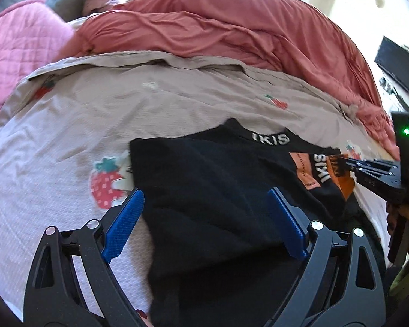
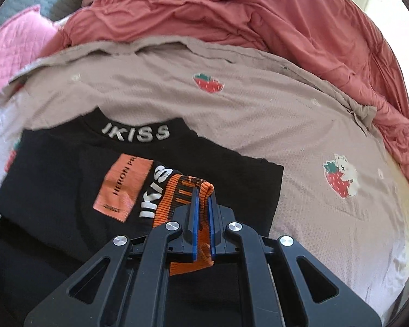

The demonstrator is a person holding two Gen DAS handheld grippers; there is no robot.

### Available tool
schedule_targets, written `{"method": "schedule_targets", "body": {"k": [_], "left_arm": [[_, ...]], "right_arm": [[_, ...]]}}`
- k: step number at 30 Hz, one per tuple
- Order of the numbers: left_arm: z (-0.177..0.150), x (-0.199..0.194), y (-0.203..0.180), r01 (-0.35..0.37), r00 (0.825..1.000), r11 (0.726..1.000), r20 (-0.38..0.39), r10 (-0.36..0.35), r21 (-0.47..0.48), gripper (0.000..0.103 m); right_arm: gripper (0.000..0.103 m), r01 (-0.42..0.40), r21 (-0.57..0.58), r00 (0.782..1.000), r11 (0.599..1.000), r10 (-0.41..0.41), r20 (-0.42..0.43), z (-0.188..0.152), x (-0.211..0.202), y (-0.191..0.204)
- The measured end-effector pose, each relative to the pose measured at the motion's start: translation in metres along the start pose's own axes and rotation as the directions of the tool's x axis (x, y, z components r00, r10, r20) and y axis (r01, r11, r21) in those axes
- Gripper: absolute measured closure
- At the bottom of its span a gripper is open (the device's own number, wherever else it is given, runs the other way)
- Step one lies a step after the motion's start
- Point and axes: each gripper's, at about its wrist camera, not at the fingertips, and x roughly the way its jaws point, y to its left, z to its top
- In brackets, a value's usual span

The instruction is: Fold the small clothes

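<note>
A small black top with white "IKISS" lettering on its collar lies partly folded on the bed; it also shows in the right wrist view. Its orange and black striped cuff is pinched between my right gripper's blue pads. My right gripper is shut on that cuff and holds it over the top's orange chest patch. In the left wrist view the right gripper enters from the right edge. My left gripper is open, its blue pads spread over the top's near left part.
The top lies on a beige sheet printed with strawberries. A bunched red duvet runs along the far side. A pink quilted pillow is at the far left. A dark box sits at the right edge.
</note>
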Motion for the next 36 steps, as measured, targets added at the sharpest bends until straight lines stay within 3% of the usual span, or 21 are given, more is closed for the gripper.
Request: {"method": "schedule_targets", "body": {"k": [6, 9, 10, 12, 16, 18, 20, 24, 27, 30, 33, 36], "left_arm": [[0.004, 0.006, -0.012, 0.017, 1.0, 0.999, 0.013, -0.018, 0.037, 0.019], [-0.002, 0.03, -0.015, 0.014, 0.996, 0.999, -0.093, -0.01, 0.048, 0.019], [-0.005, 0.036, -0.016, 0.007, 0.992, 0.998, -0.128, 0.0, 0.054, 0.019], [-0.011, 0.048, -0.015, -0.017, 0.982, 0.997, -0.187, 0.03, 0.073, 0.019], [-0.003, 0.035, -0.008, 0.002, 0.988, 1.0, -0.152, 0.002, 0.023, 0.019], [0.005, 0.02, -0.001, 0.029, 0.995, 0.999, -0.094, -0.031, -0.022, 0.019], [0.013, 0.005, 0.006, 0.036, 0.999, 0.998, -0.029, -0.038, -0.056, 0.019], [0.02, -0.009, 0.029, -0.023, 0.998, 0.988, 0.048, 0.031, -0.156, 0.019], [0.019, -0.005, 0.042, -0.112, 0.993, 0.97, 0.009, 0.116, -0.217, 0.019], [0.019, -0.004, 0.034, -0.062, 0.997, 0.98, 0.026, 0.068, -0.188, 0.019], [0.016, -0.003, 0.006, 0.022, 0.999, 0.997, 0.039, -0.019, -0.073, 0.019], [0.01, 0.01, -0.014, 0.05, 0.999, 0.999, -0.01, -0.05, 0.009, 0.019]], "right_arm": [[0.098, 0.057, -0.005, 0.997, 0.998, -0.057, -0.052, -0.008, 0.023, -0.007], [0.093, 0.067, -0.013, 0.995, 0.998, -0.068, -0.068, -0.014, 0.033, -0.009], [0.086, 0.078, 0.006, 0.995, 0.997, -0.078, -0.066, -0.016, 0.032, -0.014], [0.084, 0.09, 0.056, 0.994, 0.994, -0.086, -0.064, -0.018, 0.028, -0.027], [0.082, 0.065, 0.168, 0.998, 0.984, -0.063, -0.02, -0.027, 0.007, -0.059], [0.081, 0.036, 0.181, 0.999, 0.983, -0.037, 0.007, -0.031, -0.006, -0.064], [0.073, 0.005, 0.169, 0.999, 0.986, -0.011, 0.034, -0.033, -0.017, -0.057], [0.067, -0.086, 0.108, 0.994, 0.99, 0.078, 0.076, -0.032, -0.034, -0.027], [0.066, -0.142, 0.054, 0.987, 0.988, 0.138, 0.084, -0.03, -0.037, 0.002], [0.066, -0.177, 0.027, 0.982, 0.984, 0.175, 0.071, -0.027, -0.033, 0.023], [0.062, -0.17, 0.036, 0.985, 0.985, 0.168, 0.048, -0.026, -0.023, 0.028], [0.062, -0.156, 0.073, 0.988, 0.985, 0.156, 0.007, -0.031, -0.011, 0.022]]}}
